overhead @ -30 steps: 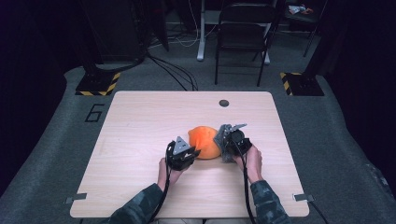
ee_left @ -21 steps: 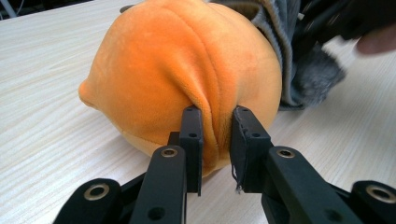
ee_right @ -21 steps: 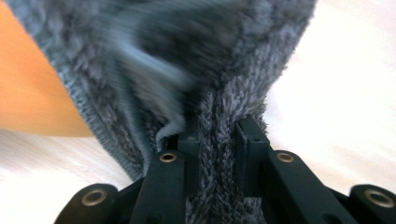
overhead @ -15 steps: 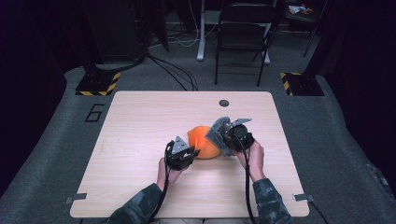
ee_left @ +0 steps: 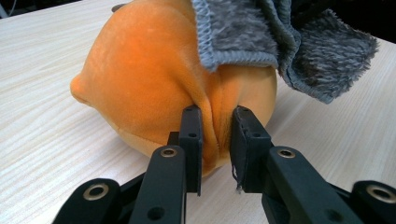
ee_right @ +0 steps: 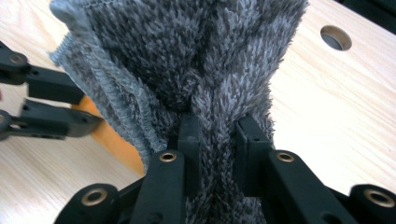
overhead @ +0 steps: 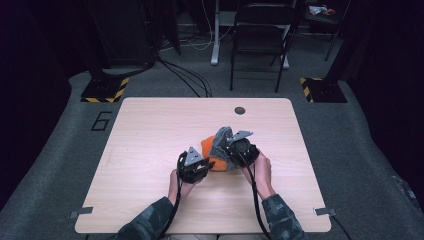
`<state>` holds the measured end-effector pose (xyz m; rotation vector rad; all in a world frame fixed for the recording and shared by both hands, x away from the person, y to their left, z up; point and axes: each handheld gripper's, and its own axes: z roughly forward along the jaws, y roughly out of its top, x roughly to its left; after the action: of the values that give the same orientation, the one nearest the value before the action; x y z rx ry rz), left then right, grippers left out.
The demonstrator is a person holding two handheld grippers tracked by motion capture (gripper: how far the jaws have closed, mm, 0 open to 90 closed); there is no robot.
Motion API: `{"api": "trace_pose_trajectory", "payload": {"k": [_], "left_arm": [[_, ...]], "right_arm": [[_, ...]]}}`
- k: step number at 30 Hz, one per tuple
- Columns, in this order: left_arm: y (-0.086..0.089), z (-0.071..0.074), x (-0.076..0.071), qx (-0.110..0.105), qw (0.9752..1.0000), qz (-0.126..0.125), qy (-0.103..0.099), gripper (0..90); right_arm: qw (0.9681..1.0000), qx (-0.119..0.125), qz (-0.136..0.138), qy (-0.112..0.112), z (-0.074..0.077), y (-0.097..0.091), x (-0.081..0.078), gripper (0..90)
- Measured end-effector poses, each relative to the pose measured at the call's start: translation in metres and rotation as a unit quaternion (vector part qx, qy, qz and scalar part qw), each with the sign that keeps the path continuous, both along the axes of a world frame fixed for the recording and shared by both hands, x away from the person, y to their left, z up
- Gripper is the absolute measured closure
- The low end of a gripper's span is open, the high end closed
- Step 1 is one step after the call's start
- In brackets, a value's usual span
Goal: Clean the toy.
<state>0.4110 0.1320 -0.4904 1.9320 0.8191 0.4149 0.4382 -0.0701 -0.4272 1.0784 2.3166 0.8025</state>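
Pinching a fold of an orange plush toy (ee_left: 154,79) between its two jaws, the left tool (ee_left: 215,140) holds the toy down on the pale wooden surface (overhead: 150,135), a little right of its centre; the right tool (ee_right: 218,140) is clamped on a bunched grey fuzzy cloth (ee_right: 187,51), which drapes over the toy's top and far side; the person's hands (overhead: 260,170) grip both tools close together; a dark round hole (overhead: 240,110) sits near the surface's far edge; a folding chair (overhead: 260,35) stands beyond.

Light wood table (overhead: 150,150), round hole (overhead: 240,110) near far edge; orange plush (ee_left: 154,84) resting on it.
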Motion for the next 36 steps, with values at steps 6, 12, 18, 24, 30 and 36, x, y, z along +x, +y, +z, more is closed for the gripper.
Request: {"api": "trace_pose_trajectory", "payload": {"k": [6, 12, 18, 24, 30, 36], "left_arm": [[0.001, -0.001, 0.001, -0.008, 1.0, 0.003, 0.004, 75.1], [0.001, 0.0, 0.002, -0.003, 1.0, 0.002, 0.001, 75.0], [0.002, -0.002, 0.002, -0.007, 1.0, 0.002, 0.005, 74.9], [0.001, -0.002, 0.002, -0.005, 1.0, 0.002, 0.005, 74.7], [0.004, -0.003, 0.004, -0.008, 0.9999, 0.012, 0.004, 74.3], [0.006, -0.004, 0.006, -0.01, 0.9998, 0.013, 0.007, 74.0]], "right_arm": [[0.9995, -0.004, -0.018, 0.026, -0.004, -0.01, 0.006, 75.1], [0.9981, -0.014, -0.04, 0.044, -0.015, -0.021, 0.013, 75.1], [0.9966, -0.015, -0.054, 0.061, -0.034, -0.031, 0.021, 75.1], [0.9931, -0.046, -0.069, 0.083, -0.055, -0.032, 0.024, 75.0], [0.9912, -0.035, -0.074, 0.104, -0.045, -0.039, 0.027, 75.0], [0.9972, 0.018, -0.053, 0.05, 0.005, -0.038, 0.013, 75.0]]}}
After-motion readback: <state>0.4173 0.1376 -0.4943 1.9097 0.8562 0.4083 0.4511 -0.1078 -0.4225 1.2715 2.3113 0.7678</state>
